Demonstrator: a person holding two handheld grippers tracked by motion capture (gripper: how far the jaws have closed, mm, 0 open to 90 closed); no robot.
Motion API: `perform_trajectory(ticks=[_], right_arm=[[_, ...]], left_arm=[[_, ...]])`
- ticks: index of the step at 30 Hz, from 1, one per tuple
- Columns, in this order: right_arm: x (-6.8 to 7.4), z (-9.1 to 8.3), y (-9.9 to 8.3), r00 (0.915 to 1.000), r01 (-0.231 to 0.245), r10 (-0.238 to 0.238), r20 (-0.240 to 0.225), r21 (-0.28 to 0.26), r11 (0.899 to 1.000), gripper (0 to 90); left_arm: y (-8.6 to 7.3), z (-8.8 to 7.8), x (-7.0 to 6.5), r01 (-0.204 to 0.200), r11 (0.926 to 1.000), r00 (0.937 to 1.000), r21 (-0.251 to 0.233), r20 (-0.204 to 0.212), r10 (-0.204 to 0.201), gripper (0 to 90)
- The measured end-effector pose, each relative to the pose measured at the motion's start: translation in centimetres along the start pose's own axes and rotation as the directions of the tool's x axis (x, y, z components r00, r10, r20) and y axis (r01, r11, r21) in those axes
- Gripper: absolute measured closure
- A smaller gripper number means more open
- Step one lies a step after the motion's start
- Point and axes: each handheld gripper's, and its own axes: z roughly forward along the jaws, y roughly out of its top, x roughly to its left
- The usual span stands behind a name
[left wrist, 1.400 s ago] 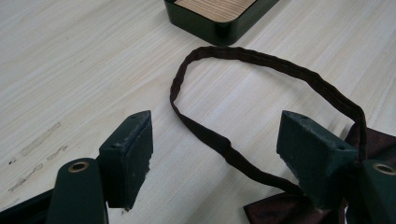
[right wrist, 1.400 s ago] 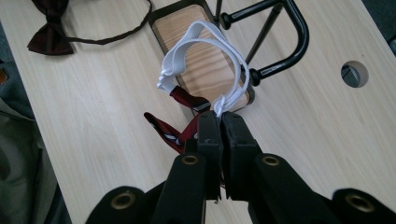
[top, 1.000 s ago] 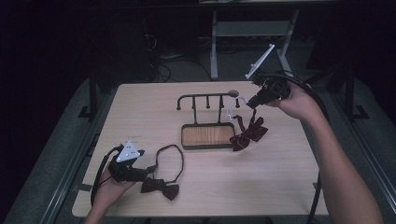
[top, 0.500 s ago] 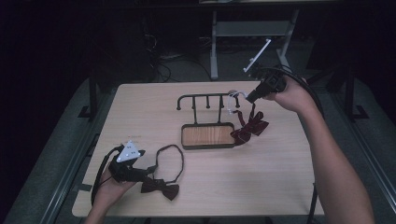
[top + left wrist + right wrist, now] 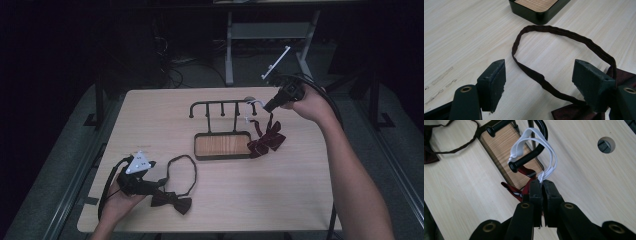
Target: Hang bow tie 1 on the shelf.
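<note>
Right gripper (image 5: 542, 185): jaws pressed together on the white loop (image 5: 541, 150) of the red tie (image 5: 266, 140), pinching it right at the knot. Loop hooked over the end peg of the rack (image 5: 222, 107), at that rack's right end, far side of the table (image 5: 300, 190). Red tie hanging below the grip, its bow down on the table just right of the tray (image 5: 222, 145) and touching its corner. In the right gripper view, red cloth (image 5: 517, 190) visible under the closed tips, over the tray's edge.

Left gripper (image 5: 540, 85): jaws wide apart, clamping nothing. Strap (image 5: 564, 40) of the dark tie (image 5: 172, 200) lying flat between the pads (image 5: 496, 82), running under the right-hand one; contact there not certain. Gripper resting low at the near left of the table, dark tie's bow just right of it, strap looping toward the tray.
</note>
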Motion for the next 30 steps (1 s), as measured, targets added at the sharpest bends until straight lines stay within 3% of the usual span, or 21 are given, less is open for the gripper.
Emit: perform_trajectory(ticks=[17,30], right_arm=[[-0.2,0.4,-0.4,0.9999,-0.005,0.004,-0.01,-0.015,1.0,82.3],[0.2,1.2,-1.7,0.9974,0.02,-0.022,-0.069,-0.028,0.999,75.3]], left_arm=[[0.0,0.0,0.0,-0.004,1.0,1.0,-0.001,0.0,0.004,27.5],[0.0,0.1,0.0,-0.004,1.0,1.0,0.009,0.003,0.004,27.5]])
